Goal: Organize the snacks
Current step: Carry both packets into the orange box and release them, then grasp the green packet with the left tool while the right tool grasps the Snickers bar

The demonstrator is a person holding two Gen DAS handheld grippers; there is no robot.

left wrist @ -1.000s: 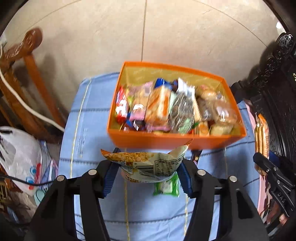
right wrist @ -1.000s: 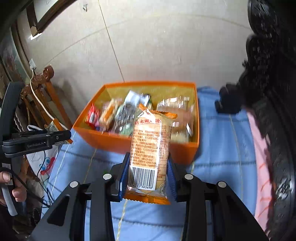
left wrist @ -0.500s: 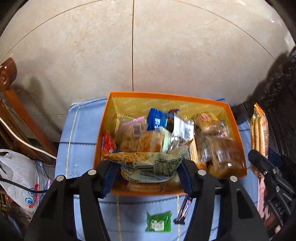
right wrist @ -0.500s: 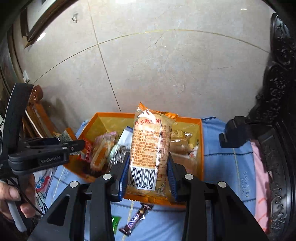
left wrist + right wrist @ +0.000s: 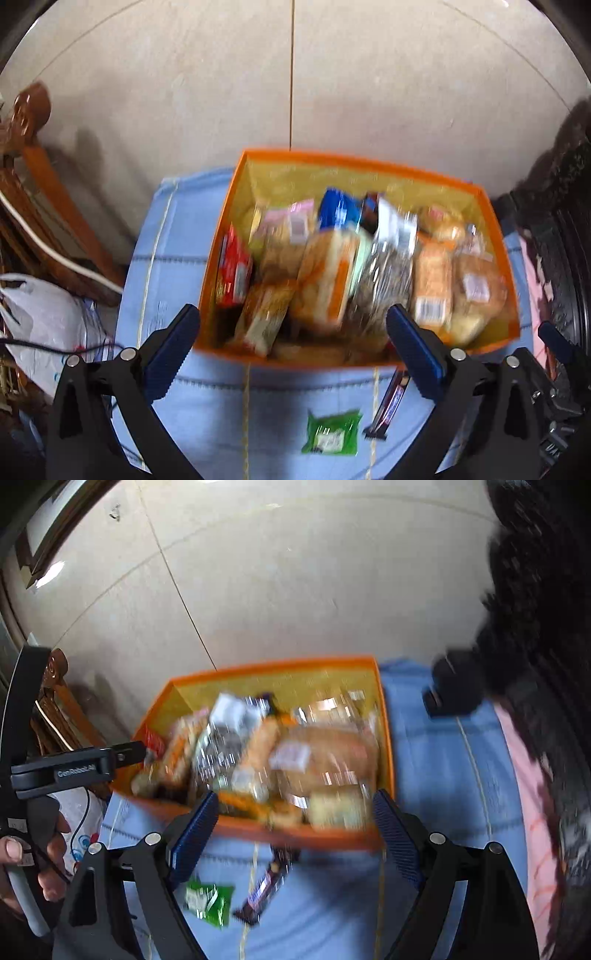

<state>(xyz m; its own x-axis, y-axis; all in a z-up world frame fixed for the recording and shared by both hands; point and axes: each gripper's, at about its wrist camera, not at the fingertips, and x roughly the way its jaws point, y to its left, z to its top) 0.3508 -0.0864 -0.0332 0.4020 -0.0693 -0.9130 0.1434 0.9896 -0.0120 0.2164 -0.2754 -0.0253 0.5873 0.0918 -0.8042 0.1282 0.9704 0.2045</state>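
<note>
- Now both tools, left tool [image 5: 293,332] and right tool [image 5: 291,821], are gaping empty, jaws just opened above the orange box [image 5: 369,162] at frame centre.
- Next, they should be lowering toward the green packet [image 5: 330,432] and chocolate bar [image 5: 264,893], lying lower centre on the blue cloth [image 5: 173,236].

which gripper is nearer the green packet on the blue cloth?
Left, though it's close. The green packet lies below and between the left gripper's open fingers. In the right wrist view it sits under the right gripper's left finger, off-centre.

One orange box [image 5: 369,162], two loose snacks [image 5: 331,432], two grippers [image 5: 291,339]
</note>
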